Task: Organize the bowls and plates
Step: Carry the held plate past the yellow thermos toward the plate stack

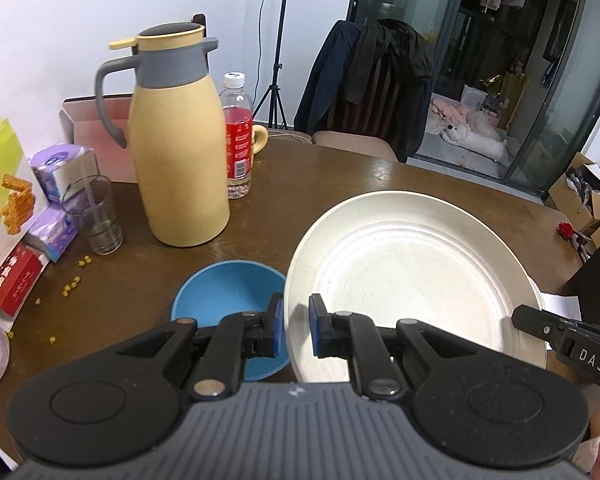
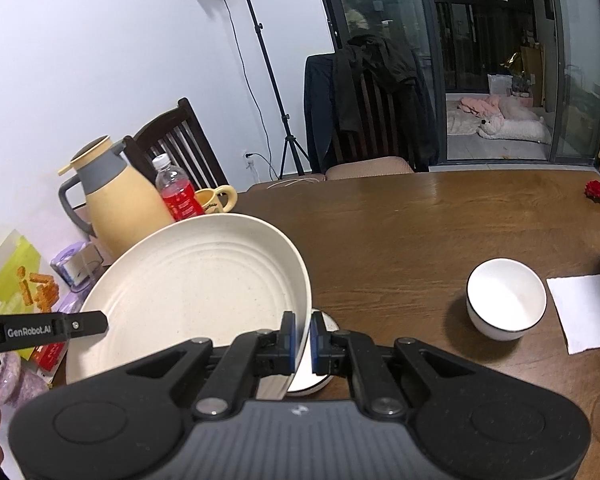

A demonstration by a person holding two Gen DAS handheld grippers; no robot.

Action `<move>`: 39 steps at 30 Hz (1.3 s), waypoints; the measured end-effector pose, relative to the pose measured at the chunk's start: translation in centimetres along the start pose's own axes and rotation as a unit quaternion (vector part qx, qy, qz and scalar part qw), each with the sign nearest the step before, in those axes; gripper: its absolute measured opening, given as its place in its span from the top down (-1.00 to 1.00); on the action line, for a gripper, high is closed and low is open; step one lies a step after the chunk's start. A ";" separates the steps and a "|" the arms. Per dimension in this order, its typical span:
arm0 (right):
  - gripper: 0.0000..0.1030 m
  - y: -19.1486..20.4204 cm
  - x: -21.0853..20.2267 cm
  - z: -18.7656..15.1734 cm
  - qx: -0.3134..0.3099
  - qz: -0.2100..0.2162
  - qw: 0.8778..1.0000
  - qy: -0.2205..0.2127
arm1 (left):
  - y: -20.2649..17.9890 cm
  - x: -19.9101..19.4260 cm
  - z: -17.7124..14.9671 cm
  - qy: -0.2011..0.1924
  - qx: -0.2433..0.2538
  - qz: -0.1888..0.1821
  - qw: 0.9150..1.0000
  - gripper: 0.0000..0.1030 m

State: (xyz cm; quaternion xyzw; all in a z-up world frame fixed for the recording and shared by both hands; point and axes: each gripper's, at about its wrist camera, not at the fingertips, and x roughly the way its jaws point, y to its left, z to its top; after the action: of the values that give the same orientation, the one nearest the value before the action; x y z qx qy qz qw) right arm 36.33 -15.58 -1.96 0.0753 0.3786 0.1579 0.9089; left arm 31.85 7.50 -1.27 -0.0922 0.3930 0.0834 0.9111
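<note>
A large cream plate (image 1: 412,264) is held above the brown table (image 1: 340,184), one gripper on each side of its rim. My left gripper (image 1: 296,328) is shut on the plate's left rim. My right gripper (image 2: 302,340) is shut on the plate's (image 2: 196,288) right rim. A blue bowl (image 1: 228,296) sits on the table just left of and below the plate. A white bowl with a dark rim (image 2: 506,298) stands on the table at the right. A white dish (image 2: 320,376) lies under the plate's right edge, mostly hidden.
A yellow thermos jug (image 1: 176,140), a red-labelled bottle (image 1: 238,136), a glass (image 1: 96,216), a yellow mug (image 2: 216,198), tissue packs and snack boxes crowd the table's left side. A paper napkin (image 2: 584,312) and a red flower (image 2: 594,190) lie right. Chairs stand beyond.
</note>
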 end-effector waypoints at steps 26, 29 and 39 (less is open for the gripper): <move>0.86 8.3 -2.5 -5.3 -0.045 0.041 0.998 0.009 | 8.5 -5.7 -5.1 -0.011 -0.044 0.027 0.999 0.74; 0.86 9.4 -2.5 -5.9 -0.055 0.047 0.997 0.012 | 9.5 -6.1 -5.9 -0.011 -0.052 0.035 0.998 0.74; 0.85 12.2 -1.7 -7.9 -0.081 0.064 0.994 0.036 | 12.7 -7.0 -8.0 -0.005 -0.078 0.053 0.996 0.74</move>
State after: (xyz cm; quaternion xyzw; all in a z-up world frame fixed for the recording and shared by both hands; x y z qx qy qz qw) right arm 26.80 -4.54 -3.27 0.0197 0.3912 0.2485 0.8859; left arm 18.60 17.40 -2.85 -0.1411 0.3850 0.1624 0.8975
